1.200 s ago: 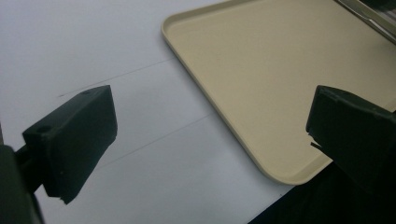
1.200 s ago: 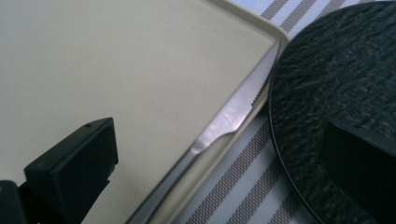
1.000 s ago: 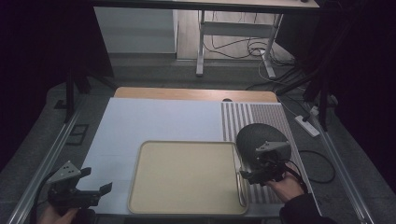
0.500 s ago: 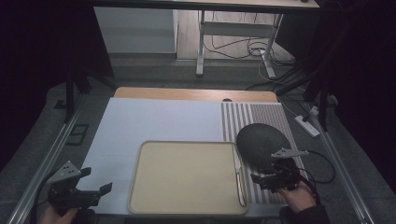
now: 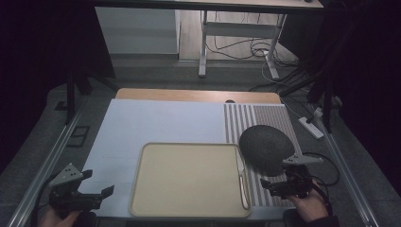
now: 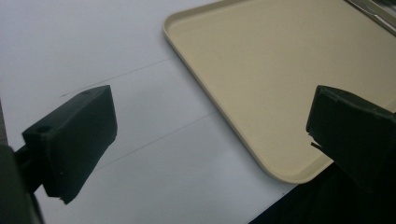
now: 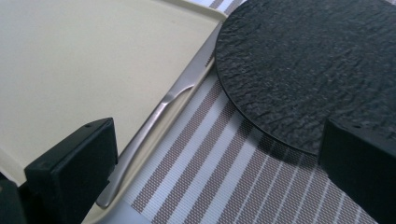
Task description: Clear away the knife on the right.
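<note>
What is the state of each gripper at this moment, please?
Left gripper: open, holding nothing, over the white mat beside the beige tray.
Right gripper: open, holding nothing, near the black plate.

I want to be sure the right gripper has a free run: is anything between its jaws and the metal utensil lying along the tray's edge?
Nothing visible. The right gripper is open, and only bare striped placemat lies before the utensil. The black plate sits off to one side.

Your table (image 5: 142, 123) carries a beige tray (image 5: 189, 177) at its near edge, a striped placemat (image 5: 272, 120) along its right edge, and a dark round plate (image 5: 265, 146) on that mat; a metal knife (image 7: 159, 121) lies against the tray's right rim.
</note>
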{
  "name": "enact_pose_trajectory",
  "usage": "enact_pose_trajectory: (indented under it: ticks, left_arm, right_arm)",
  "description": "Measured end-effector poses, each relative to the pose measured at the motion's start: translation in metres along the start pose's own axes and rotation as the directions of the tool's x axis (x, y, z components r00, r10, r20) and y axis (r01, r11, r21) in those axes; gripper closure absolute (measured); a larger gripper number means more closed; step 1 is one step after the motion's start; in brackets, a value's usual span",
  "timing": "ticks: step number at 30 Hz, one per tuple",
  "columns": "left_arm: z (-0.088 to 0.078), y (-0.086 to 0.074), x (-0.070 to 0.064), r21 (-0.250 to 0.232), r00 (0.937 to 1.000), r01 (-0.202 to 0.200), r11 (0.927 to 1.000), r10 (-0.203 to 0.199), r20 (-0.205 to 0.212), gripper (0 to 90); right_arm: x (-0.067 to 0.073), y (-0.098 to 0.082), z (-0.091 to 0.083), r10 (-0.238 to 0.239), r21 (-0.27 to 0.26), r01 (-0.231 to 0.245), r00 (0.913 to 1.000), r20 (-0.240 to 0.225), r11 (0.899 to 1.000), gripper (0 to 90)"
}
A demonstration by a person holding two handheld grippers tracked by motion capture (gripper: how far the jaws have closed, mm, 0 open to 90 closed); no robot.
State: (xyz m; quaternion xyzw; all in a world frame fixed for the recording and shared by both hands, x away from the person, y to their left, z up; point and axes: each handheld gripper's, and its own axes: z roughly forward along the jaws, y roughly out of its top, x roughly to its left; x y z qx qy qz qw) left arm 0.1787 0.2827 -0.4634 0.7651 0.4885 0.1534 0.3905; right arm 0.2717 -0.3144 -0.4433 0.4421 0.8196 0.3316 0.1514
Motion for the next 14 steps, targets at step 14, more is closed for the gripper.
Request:
enact_pose_trajectory:
  ticks: [14]
  left_arm:
    - [0.0010, 0.0011, -0.0003, 0.003, 1.0000, -0.003, 1.0000, 0.003, 0.000, 2.4]
  right_arm:
    - [-0.0010, -0.0078, -0.0098, -0.003, 0.012, 0.002, 0.9996, 0.029, 1.000, 0.0]
